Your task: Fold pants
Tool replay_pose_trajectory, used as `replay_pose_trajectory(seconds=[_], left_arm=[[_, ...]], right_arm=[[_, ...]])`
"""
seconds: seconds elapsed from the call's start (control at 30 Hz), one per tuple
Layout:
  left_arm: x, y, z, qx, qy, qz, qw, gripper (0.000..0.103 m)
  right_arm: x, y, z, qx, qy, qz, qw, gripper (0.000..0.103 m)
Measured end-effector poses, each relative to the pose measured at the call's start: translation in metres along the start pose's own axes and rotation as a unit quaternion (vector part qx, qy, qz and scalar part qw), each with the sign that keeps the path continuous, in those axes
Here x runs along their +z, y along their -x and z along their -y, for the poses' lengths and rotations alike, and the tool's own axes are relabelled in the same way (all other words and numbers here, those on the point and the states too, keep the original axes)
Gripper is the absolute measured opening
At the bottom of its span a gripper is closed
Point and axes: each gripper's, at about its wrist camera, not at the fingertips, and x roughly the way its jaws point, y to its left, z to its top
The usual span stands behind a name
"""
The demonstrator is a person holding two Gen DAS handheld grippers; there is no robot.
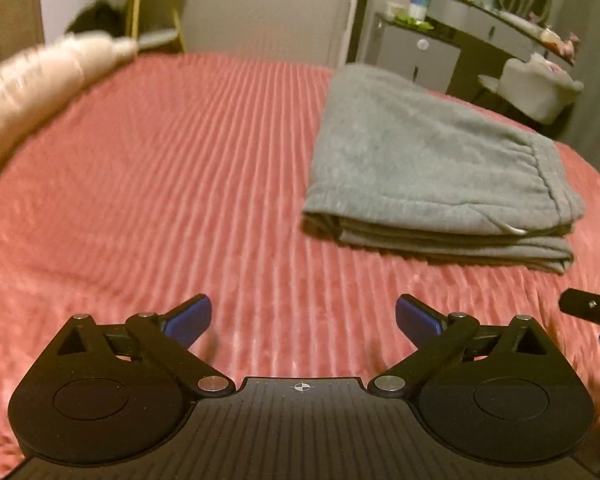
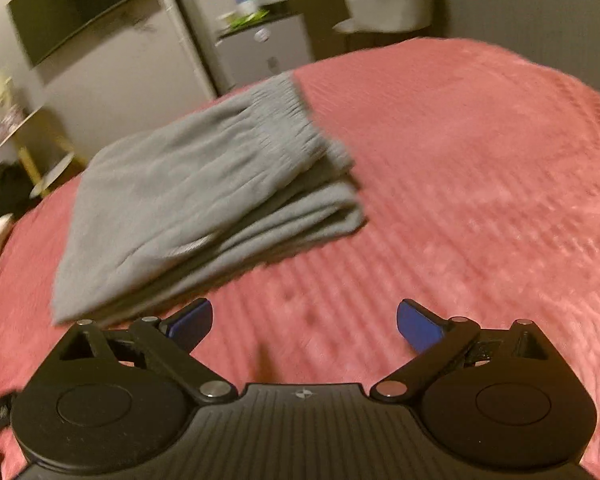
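Neatly stacked: soft grey fleece pants (image 1: 432,152) (ribbed waistband) on corduroy-ridged pink bedspread (image 1: 188,168)

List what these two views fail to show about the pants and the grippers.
- Pants underside and inner layers: hidden by the top fold in both views.
- Pants' far edge, right wrist view: smeared by motion blur.
- Right gripper in the left wrist view: cut off by the right edge, only a black tip shows.
- Hands holding the left gripper and the right one: behind the cameras, out of frame.
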Motion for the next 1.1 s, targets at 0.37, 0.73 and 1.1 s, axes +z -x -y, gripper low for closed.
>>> replay_pose_trajectory(seconds=[0.37,0.73,1.1], left_arm=[[0.027,0.062,0.043,0.015,-0.075,0.066,0.995,0.103],[0.058,0.065,0.058,0.016,-0.078,0.074,0.9941,0.103],[0.05,0.044,0.053,0.035,-0.094,0.057,0.9933,0.103]], right_arm=[[-0.007,0.075,-0.064,-0.018,0.157,0.068,0.985,0.099],[0.025,0.085,-0.069,-0.04,0.143,0.101,0.984,0.099],[0.016,0.064,-0.07,-0.046,0.144,0.085,0.985,0.099]])
